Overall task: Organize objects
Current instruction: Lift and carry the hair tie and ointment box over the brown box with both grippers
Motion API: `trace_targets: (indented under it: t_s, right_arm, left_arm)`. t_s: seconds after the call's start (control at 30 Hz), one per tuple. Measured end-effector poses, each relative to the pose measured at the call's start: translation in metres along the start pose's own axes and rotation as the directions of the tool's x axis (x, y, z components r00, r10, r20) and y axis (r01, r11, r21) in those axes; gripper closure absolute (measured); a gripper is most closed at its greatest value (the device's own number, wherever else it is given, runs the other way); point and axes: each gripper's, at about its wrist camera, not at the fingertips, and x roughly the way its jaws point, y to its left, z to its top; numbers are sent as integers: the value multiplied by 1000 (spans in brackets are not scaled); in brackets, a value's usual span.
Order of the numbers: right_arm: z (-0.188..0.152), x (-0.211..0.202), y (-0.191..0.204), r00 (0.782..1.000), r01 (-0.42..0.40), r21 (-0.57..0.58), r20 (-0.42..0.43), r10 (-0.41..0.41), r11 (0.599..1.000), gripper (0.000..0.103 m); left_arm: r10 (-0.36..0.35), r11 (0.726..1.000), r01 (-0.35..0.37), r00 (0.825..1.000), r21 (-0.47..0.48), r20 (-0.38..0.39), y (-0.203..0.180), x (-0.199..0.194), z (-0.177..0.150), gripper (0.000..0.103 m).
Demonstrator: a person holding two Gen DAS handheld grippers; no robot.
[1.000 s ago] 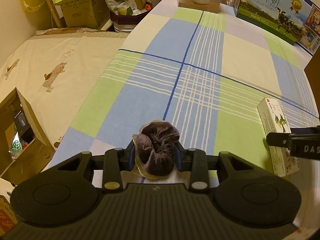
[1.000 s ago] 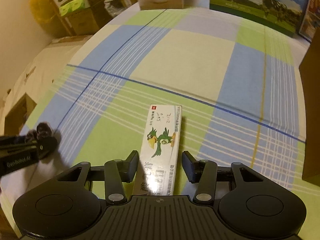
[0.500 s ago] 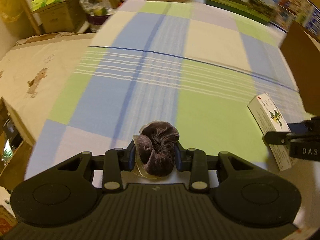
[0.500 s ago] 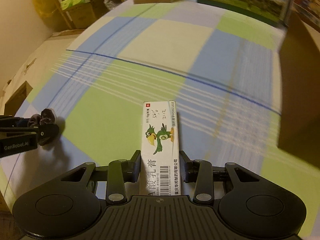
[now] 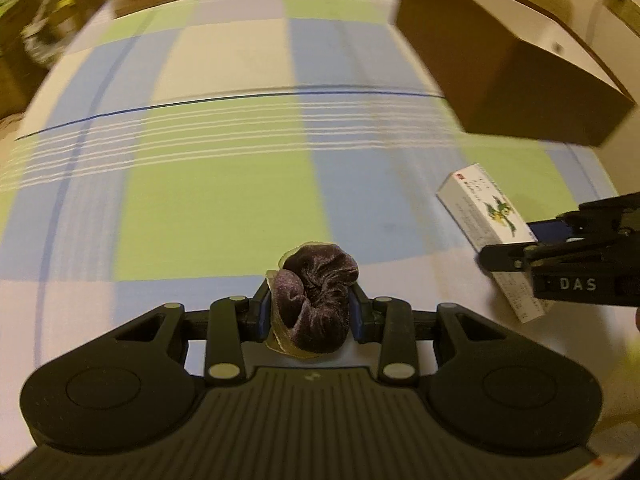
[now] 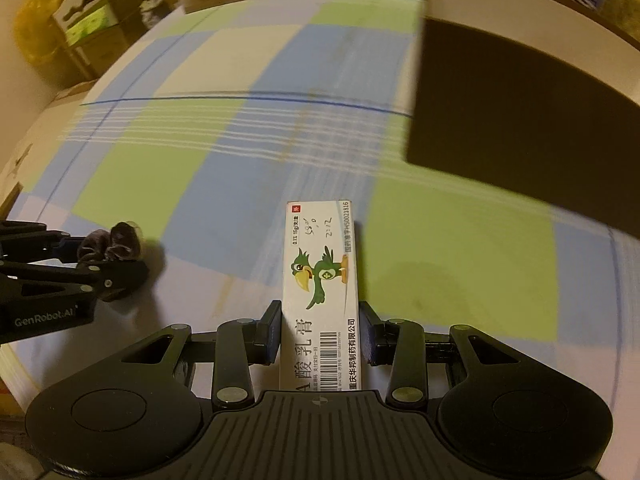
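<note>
Left wrist view: left gripper (image 5: 310, 312) clamps dark-brown velvet scrunchie (image 5: 316, 288) above checked blue-green cloth (image 5: 220, 200). Right gripper (image 6: 320, 336) pinches white parrot-print ointment carton (image 6: 320, 276). Brown cardboard box (image 5: 500, 68) at two o'clock, likely drop-off.

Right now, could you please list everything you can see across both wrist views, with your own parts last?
Scrunchie: one, dark purple-brown velvet, clamped between the left gripper's fingers above the cloth.
Ointment carton: one, white with a green cartoon bird, held lengthwise between the right gripper's fingers.
Cardboard box: one, brown, far right on the cloth, beyond the carton.
Checked cloth: one, green, blue and cream squares, covering the surface below.
Stacked boxes: several, brown and green, blurred, far left off the cloth.
Yellow bag: one, beside those boxes.
Left gripper: one, black, shut on the scrunchie.
Right gripper: one, black, shut on the carton.
</note>
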Motion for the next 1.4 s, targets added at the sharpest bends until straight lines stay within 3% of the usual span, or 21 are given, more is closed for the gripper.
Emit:
trace_targets:
  t_s: [0.43, 0.93, 1.4]
  right_arm:
    - [-29, -26, -40, 999, 40, 83, 5, -40, 996, 67]
    - [-29, -33, -41, 1000, -5, 51, 11, 4, 999, 67]
    - [-11, -78, -56, 990, -71, 52, 123, 64, 996, 68]
  left_arm:
    - [-55, 990, 57, 998, 130, -14, -67, 17, 8, 70]
    - [-36, 992, 38, 999, 119, -18, -87, 13, 10, 72]
    - [-60, 992, 53, 996, 117, 63, -105, -27, 43, 73]
